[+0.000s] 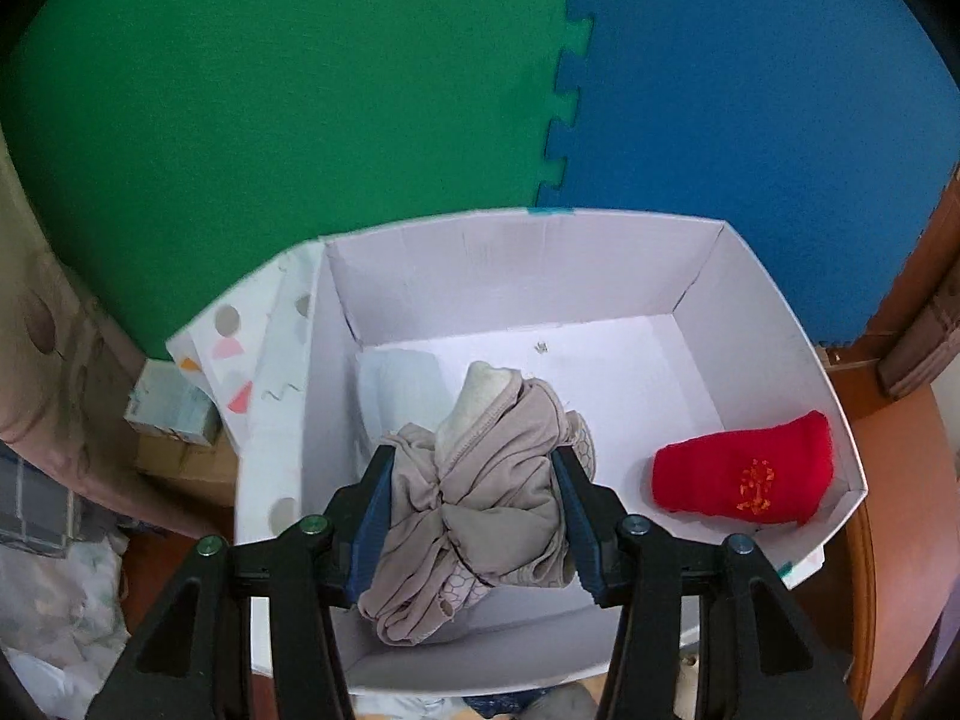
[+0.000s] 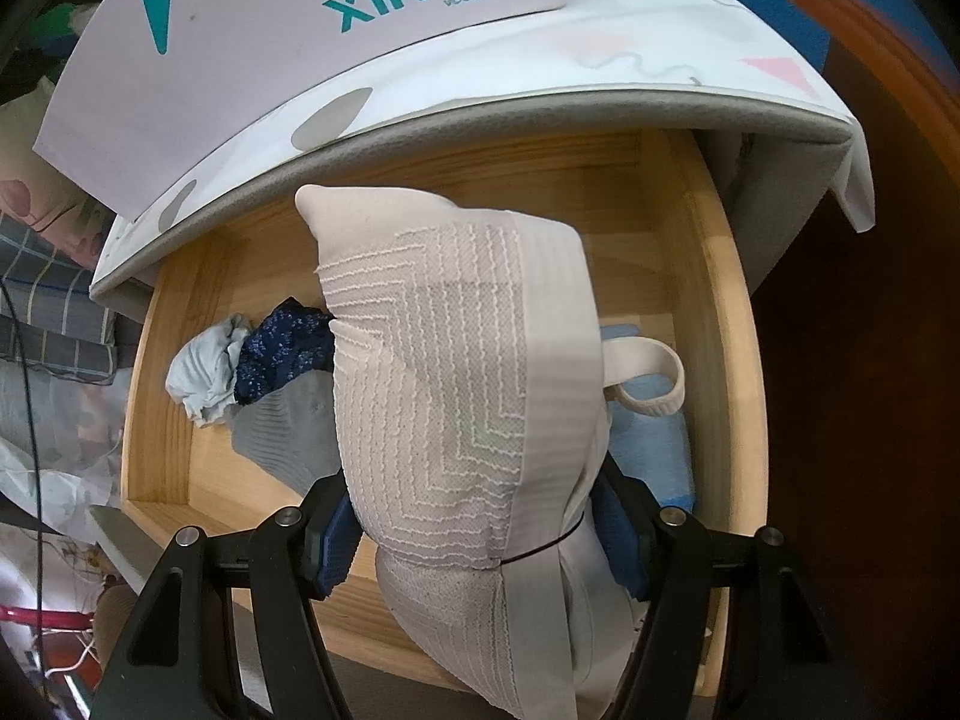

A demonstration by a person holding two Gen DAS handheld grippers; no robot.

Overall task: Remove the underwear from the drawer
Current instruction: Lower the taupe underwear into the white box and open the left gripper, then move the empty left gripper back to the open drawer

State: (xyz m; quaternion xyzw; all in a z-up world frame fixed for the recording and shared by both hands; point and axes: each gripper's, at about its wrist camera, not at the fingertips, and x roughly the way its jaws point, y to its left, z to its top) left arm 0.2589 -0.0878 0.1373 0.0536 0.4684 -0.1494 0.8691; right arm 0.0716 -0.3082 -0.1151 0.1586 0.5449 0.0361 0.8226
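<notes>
Foam floor mats beyond the white box (image 1: 516, 276): green (image 1: 270, 90) on left, blue (image 1: 750, 60) on right, joined by an interlocking seam. Box sits on a patterned cloth (image 1: 240, 354); holds a folded red item (image 1: 744, 471) at right wall.

Left gripper (image 1: 474, 516) over near half of box, clamped on a bunched taupe underwear piece (image 1: 480, 492); fabric pinched between both blue pads (image 1: 372, 516), crumpled, hanging above box floor, possibly brushing it, view unclear.

Wooden drawer (image 2: 720, 312) pulled out under a cloth-covered top (image 2: 540, 96); lid marked XINCCI (image 2: 288, 30) on that top. In drawer: pale blue bundle (image 2: 204, 372), dark blue piece (image 2: 282, 348), grey piece (image 2: 288, 438) at left; light blue item (image 2: 648, 438) at right.

Right gripper (image 2: 480, 540) closed on a folded beige ribbed underwear (image 2: 456, 372), held upright above drawer, elastic loop (image 2: 654, 378) sticking out right.
</notes>
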